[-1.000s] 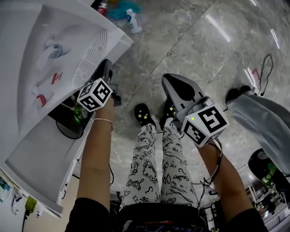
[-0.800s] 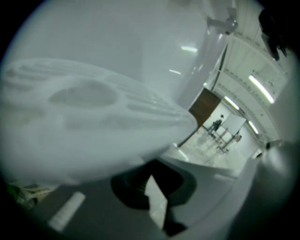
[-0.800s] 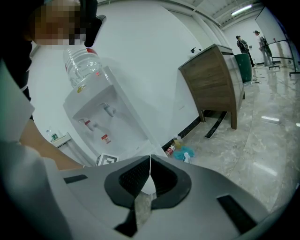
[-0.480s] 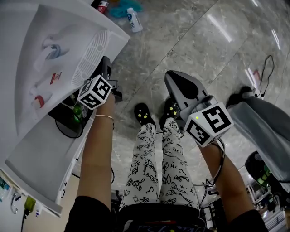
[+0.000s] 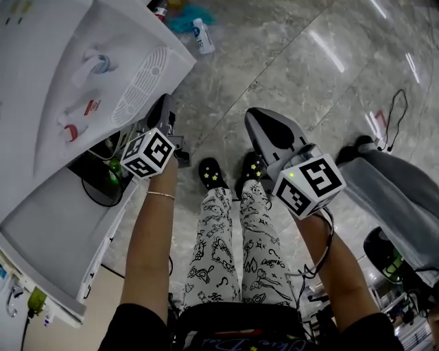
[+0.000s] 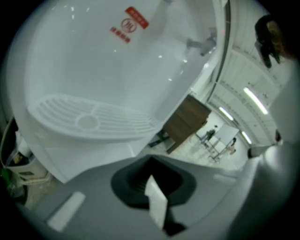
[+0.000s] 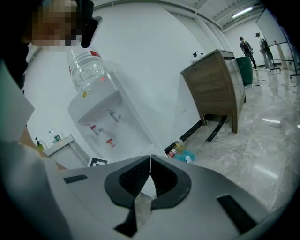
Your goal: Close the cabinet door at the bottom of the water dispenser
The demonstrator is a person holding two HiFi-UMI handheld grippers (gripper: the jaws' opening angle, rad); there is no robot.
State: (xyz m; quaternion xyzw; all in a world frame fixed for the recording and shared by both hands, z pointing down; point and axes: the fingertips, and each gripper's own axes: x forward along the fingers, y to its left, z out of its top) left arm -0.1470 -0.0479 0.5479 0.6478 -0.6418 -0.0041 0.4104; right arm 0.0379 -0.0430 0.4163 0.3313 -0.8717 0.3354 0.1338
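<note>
Left hand-held gripper point(image 6: 151, 163) closed, red label point(image 6: 128, 26) illegible

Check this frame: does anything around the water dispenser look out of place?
Yes. The cabinet door hangs open at the base of the dispenser. Small bottles and a teal cloth lie loose on the floor beside it.

Dispenser point(image 5: 41, 82): 1. Door point(image 5: 55, 233): 1. Taps: 2, blue tap point(image 5: 100, 63), red tap point(image 5: 70, 131). Drip tray point(image 5: 140, 86): 1. Jug point(image 7: 86, 70): 1. Floor bottles: 3, red-capped bottle point(image 7: 172, 152), yellowish bottle point(image 7: 179, 146), white bottle point(image 7: 187, 159). Shoes: 2, left shoe point(image 5: 210, 173), right shoe point(image 5: 254, 166). Claws: 2, left claw point(image 5: 164, 103), right claw point(image 5: 252, 118). Wooden cabinet point(image 7: 215, 86): 1.
</note>
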